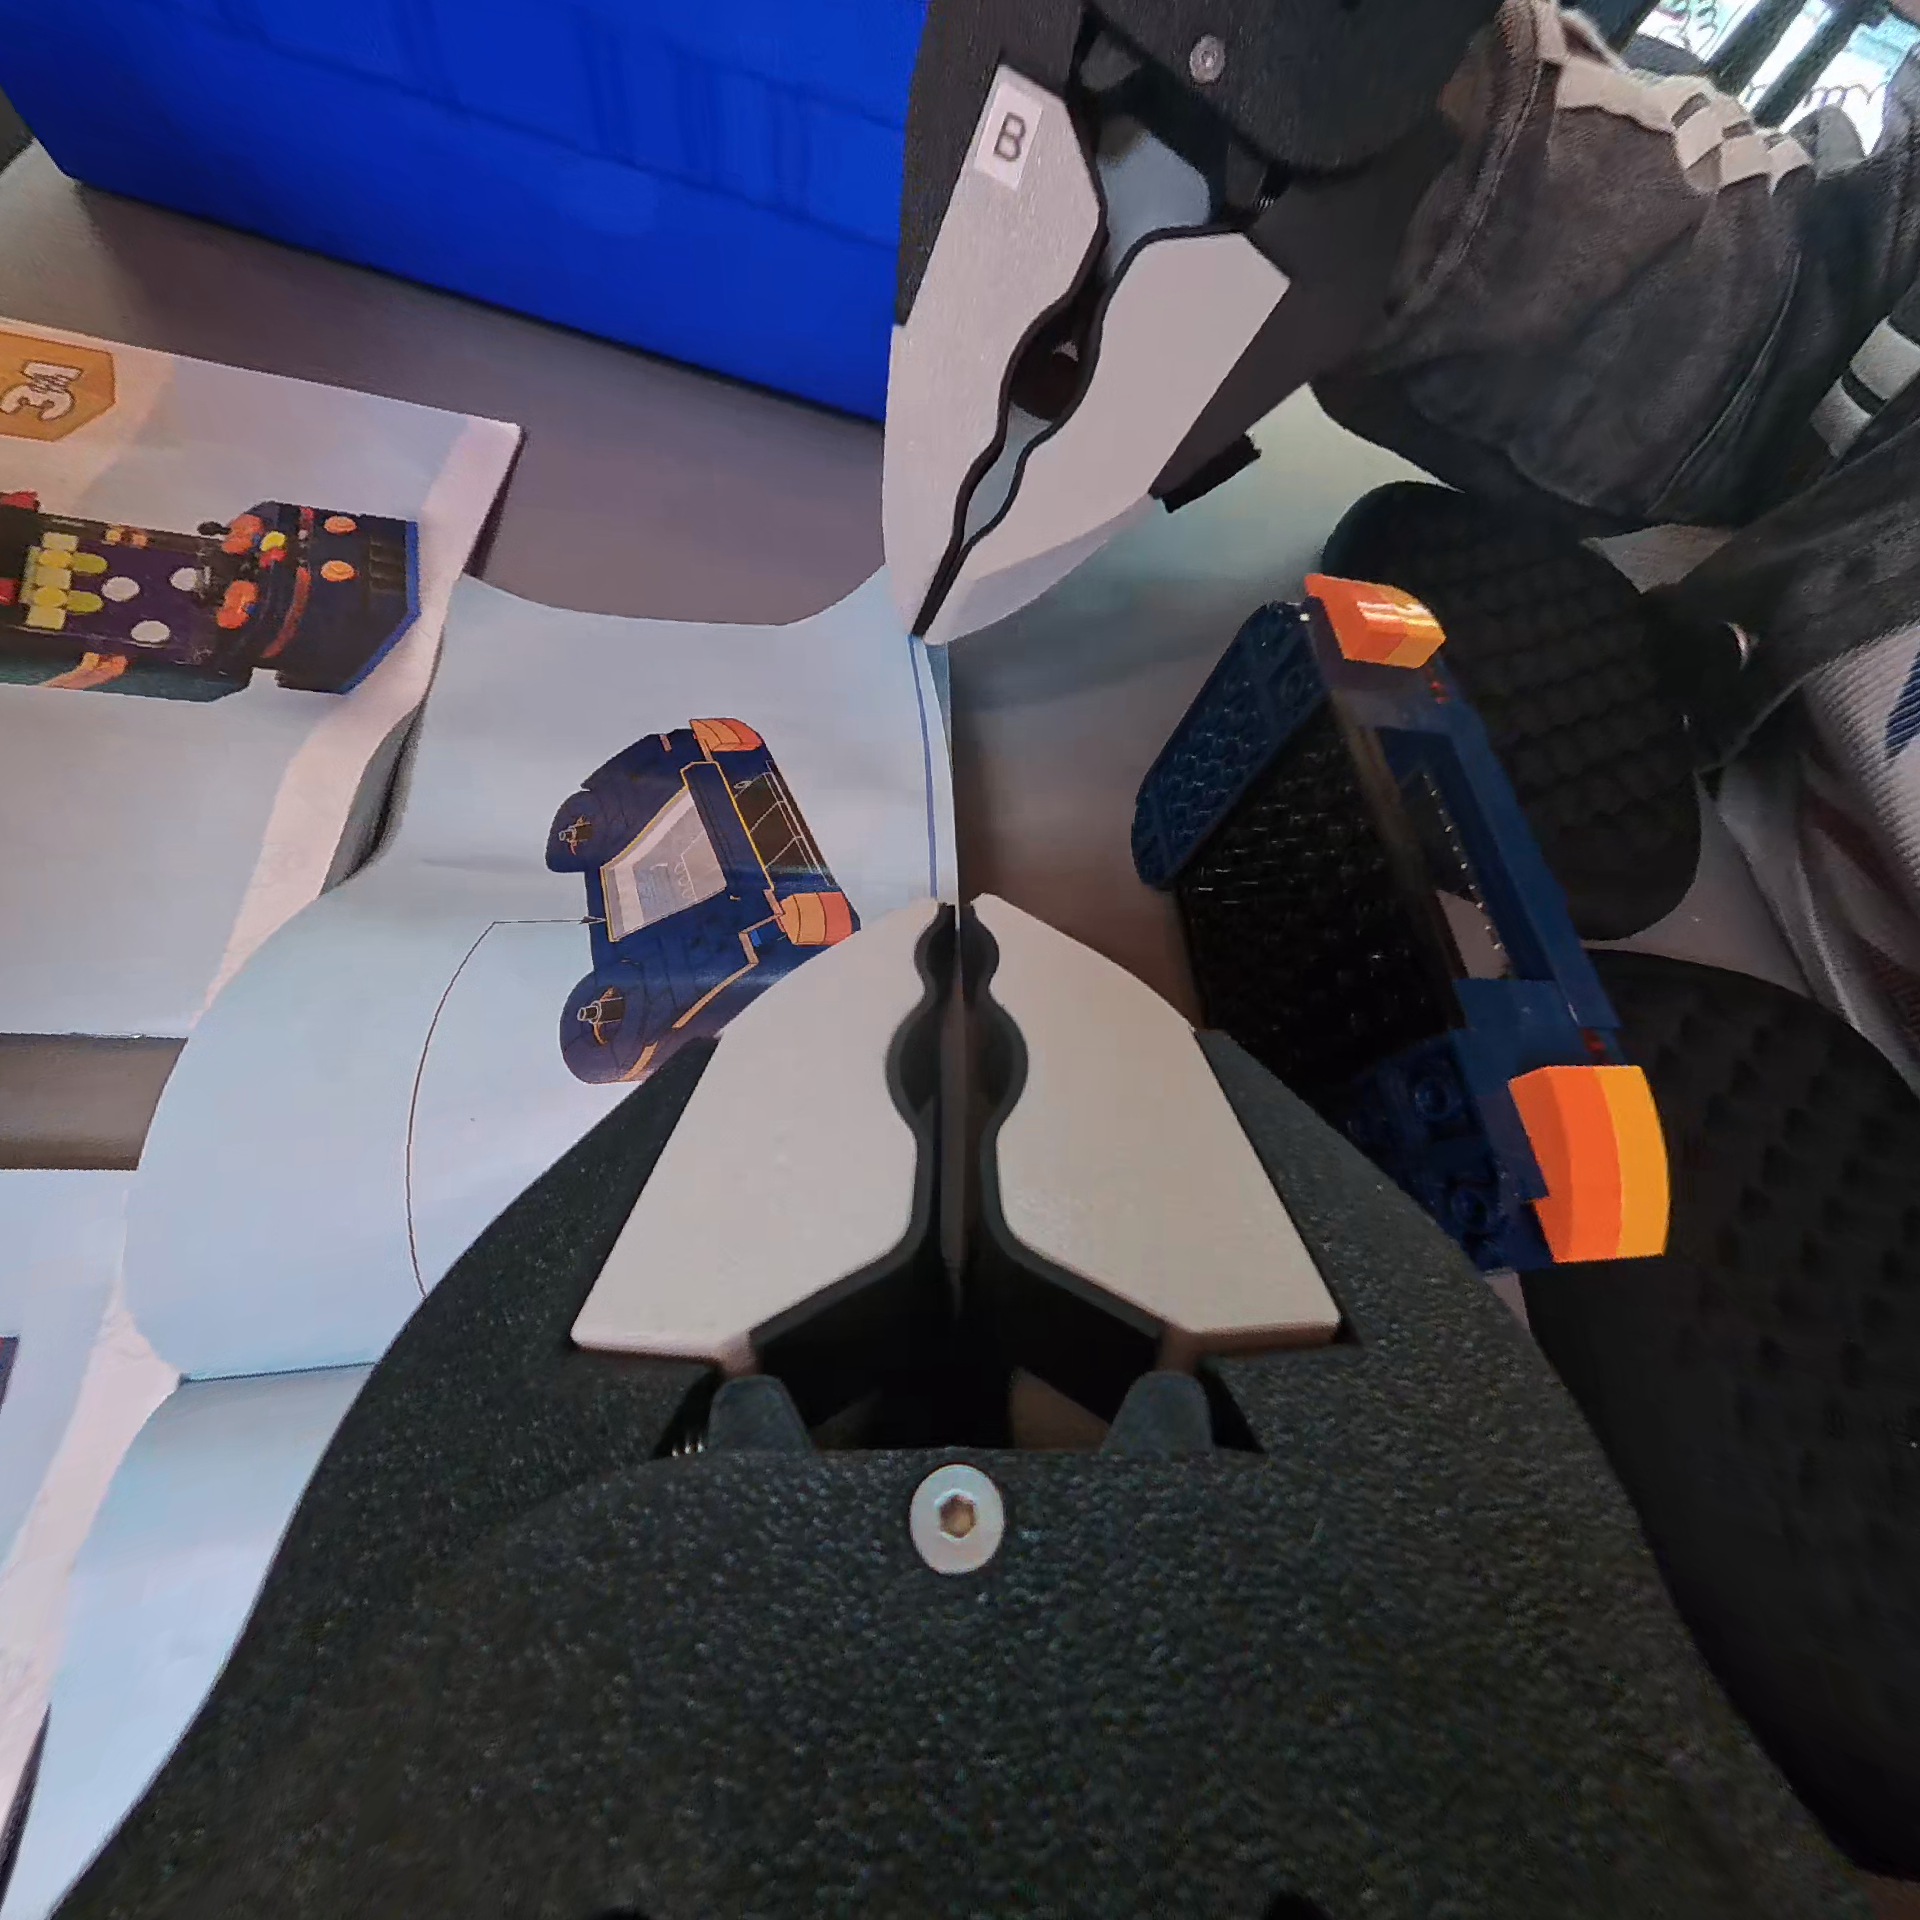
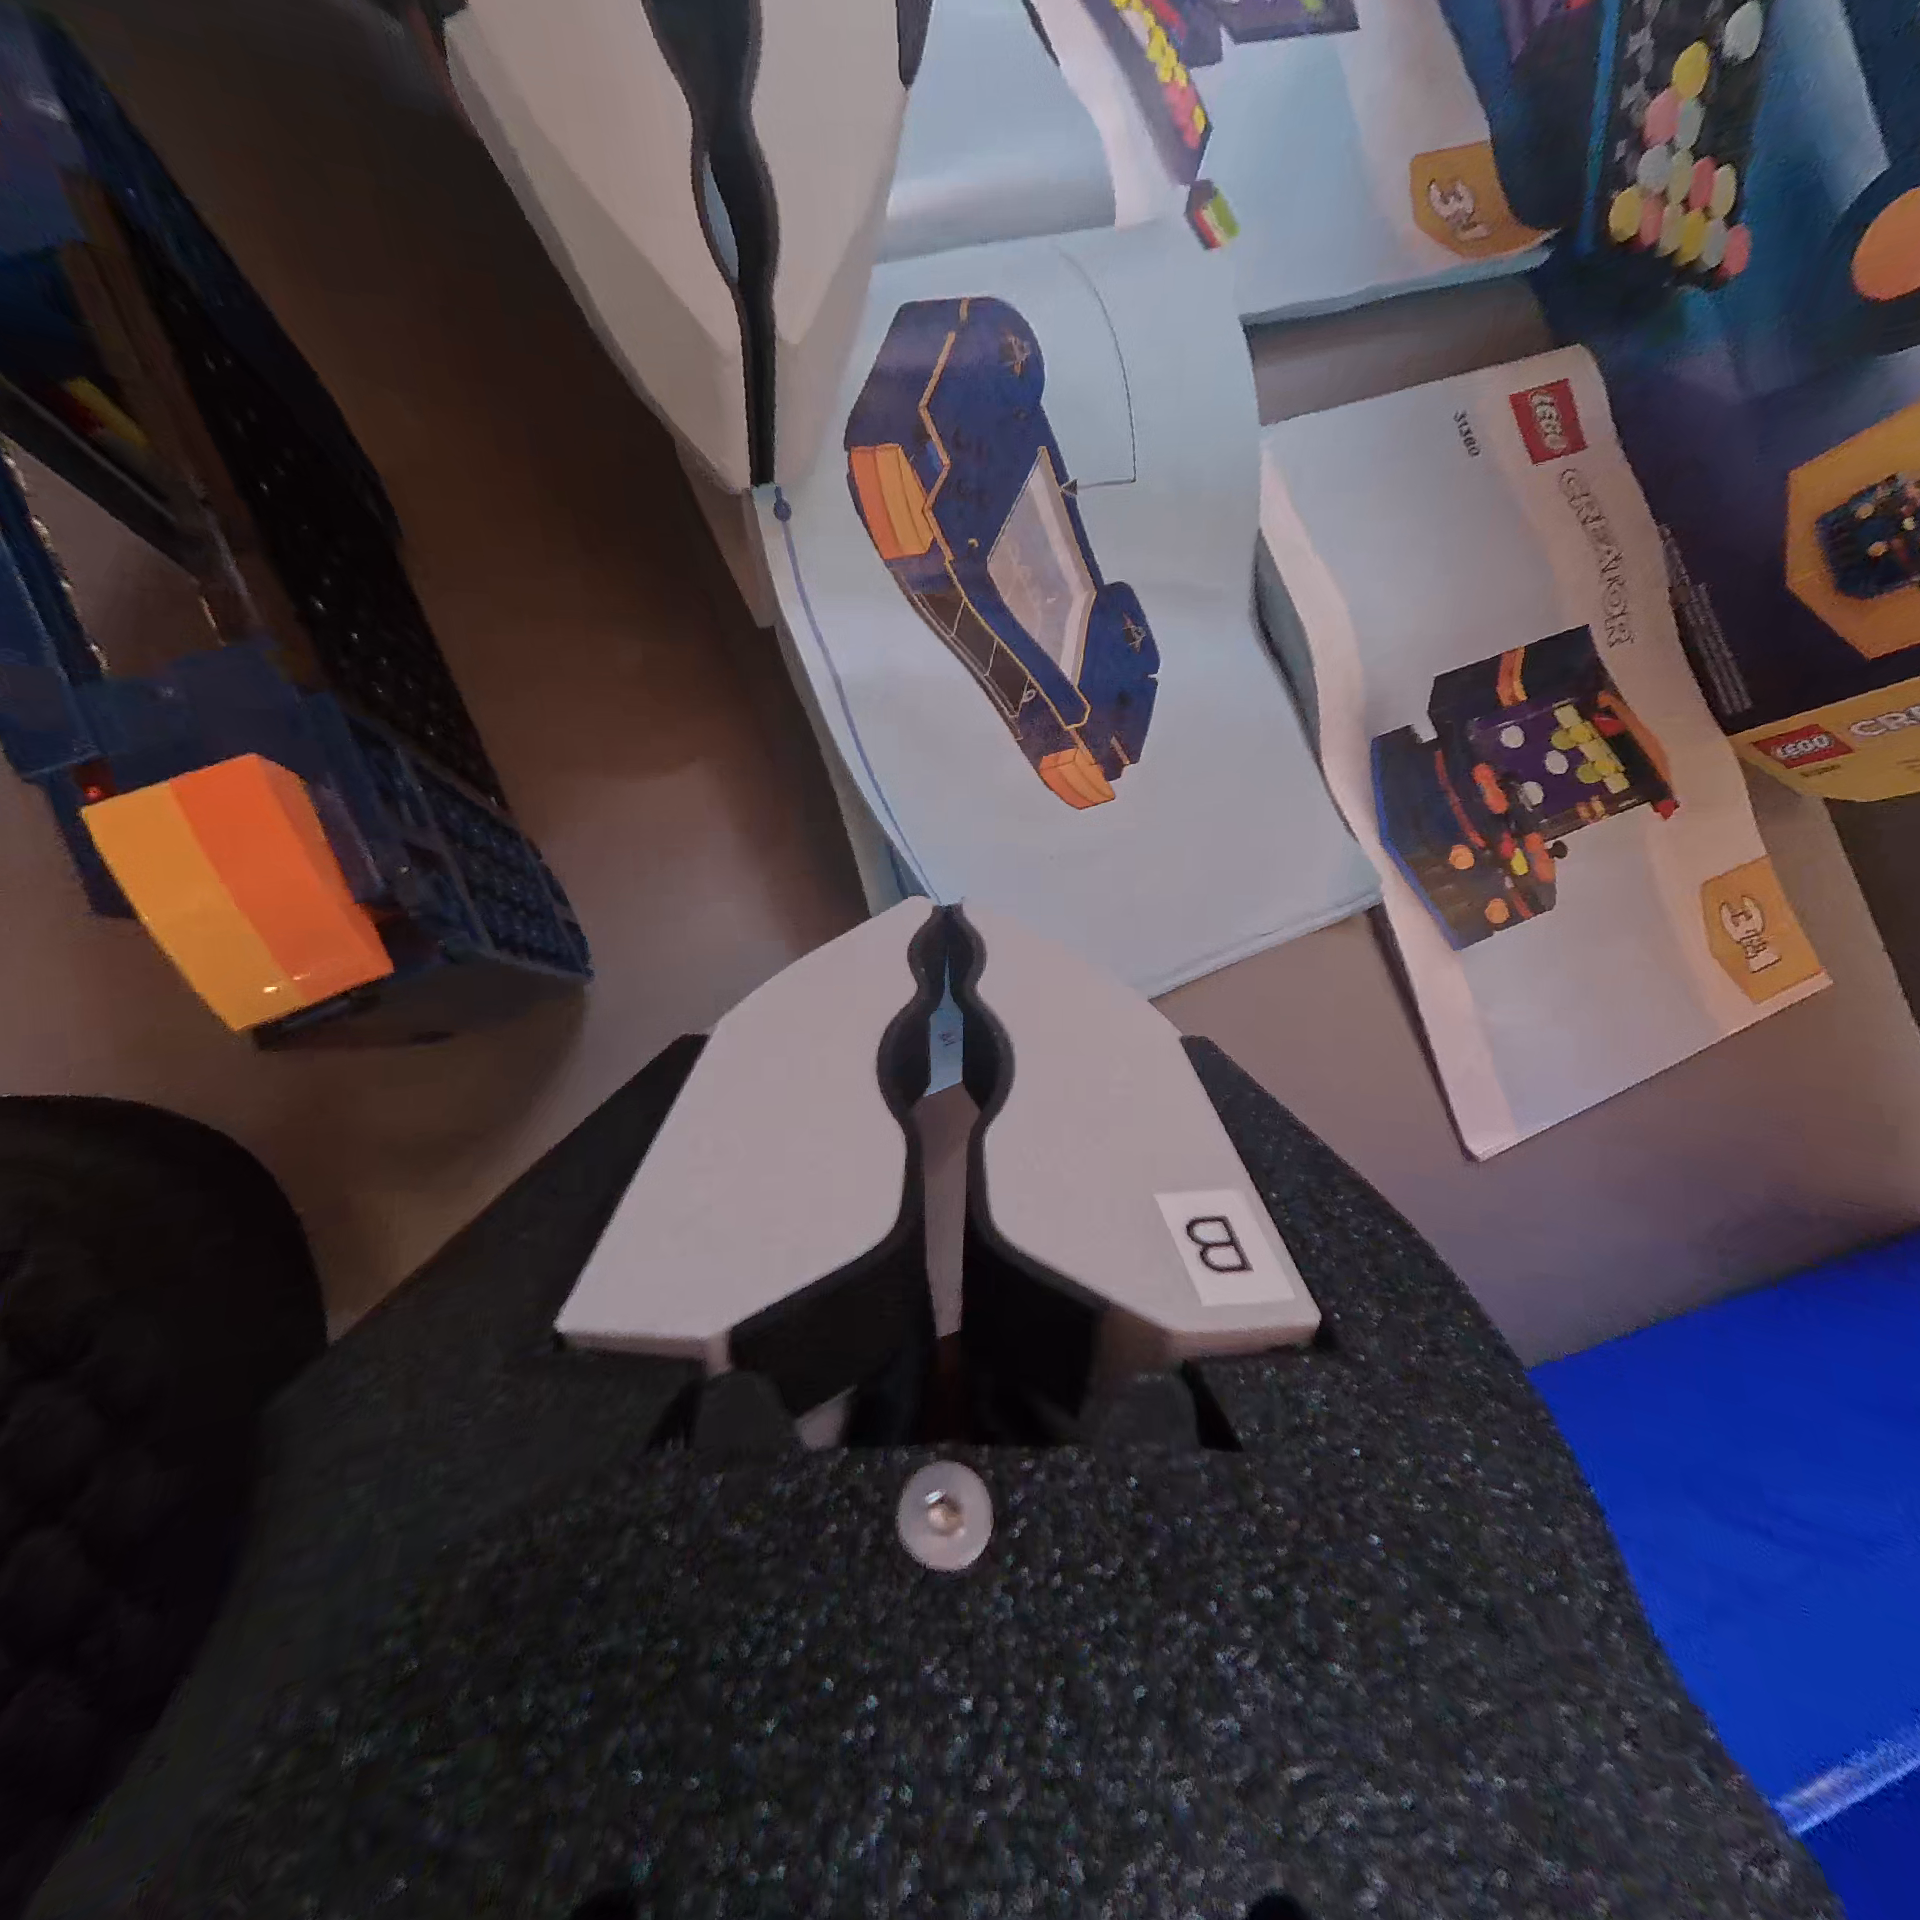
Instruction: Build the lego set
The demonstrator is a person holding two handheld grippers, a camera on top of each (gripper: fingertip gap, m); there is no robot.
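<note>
An open instruction booklet (image 1: pixel 644 727) lies on the grey table, showing a picture of a dark blue model; it also shows in the right wrist view (image 2: pixel 1039 644). Its top light blue page curls upward. My left gripper (image 1: pixel 951 912) is shut on the near end of that page's free edge. My right gripper (image 2: pixel 948 914) is shut on the other end of the same edge, and appears in the left wrist view (image 1: pixel 925 629). The left gripper appears in the right wrist view (image 2: pixel 764 483). The partly built dark blue model (image 1: pixel 1382 914) with orange curved ends stands tilted beside the booklet, also in the right wrist view (image 2: pixel 260 810).
A second booklet (image 2: pixel 1507 727) and the set's box (image 2: pixel 1818 416) lie beyond the open one. A bright blue object (image 1: pixel 520 156) sits at the table's far side. Black mesh rounded objects (image 1: pixel 1558 707) lie behind the model. A person's grey sleeve (image 1: pixel 1610 260) holds the right gripper. There is about 8 cm between the tips of the two grippers. The right tips stand about 20 cm off the bright blue object (image 1: pixel 520 156).
</note>
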